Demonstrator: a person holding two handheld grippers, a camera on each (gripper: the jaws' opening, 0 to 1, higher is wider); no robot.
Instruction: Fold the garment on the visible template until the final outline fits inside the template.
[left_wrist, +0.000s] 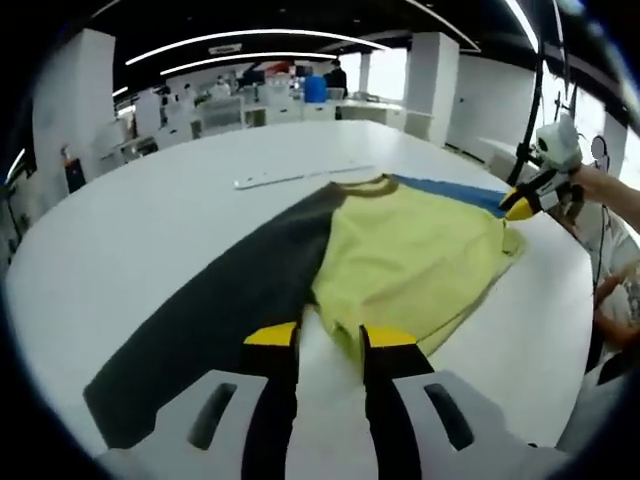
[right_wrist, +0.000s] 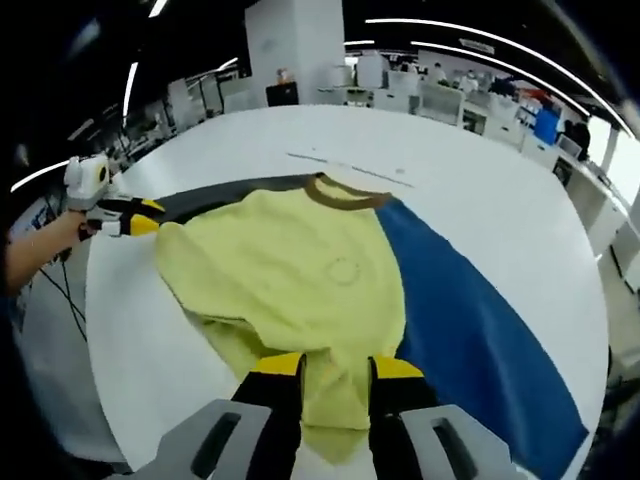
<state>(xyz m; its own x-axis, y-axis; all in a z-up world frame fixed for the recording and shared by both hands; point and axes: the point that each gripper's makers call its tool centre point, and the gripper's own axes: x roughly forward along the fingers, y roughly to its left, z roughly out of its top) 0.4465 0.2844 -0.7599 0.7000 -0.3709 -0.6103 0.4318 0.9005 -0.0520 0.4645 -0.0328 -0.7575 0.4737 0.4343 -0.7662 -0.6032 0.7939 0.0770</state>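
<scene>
1. Yellow knit garment (left_wrist: 415, 265), brown collar at upper centre of the left gripper view, lying flat on the white bench (left_wrist: 140, 230). Dark half of the template (left_wrist: 220, 310) runs to lower left; a blue strip borders it at upper right.
2. Left hand-held gripper (left_wrist: 330, 338), same view, bottom centre: jaws slightly apart, tips at the garment's near corner; whether cloth is pinched I cannot tell.
3. Right hand-held gripper (left_wrist: 520, 205), right edge of that view, tips pressed together at the garment's far corner, apparently pinching it.
4. Right gripper view: garment centre frame, long axis running from the collar at top to the hem at bottom. Blue half of the template spreads to lower right.
5. Right hand-held gripper, bottom centre, jaws over a fold of yellow hem, seemingly clamped on it.
6. Left hand-held gripper, upper left, yellow tips at the garment's edge; grip unclear.
7. Judgement: each gripper is at its own corner, so the fold likely turns across the long axis.
</scene>
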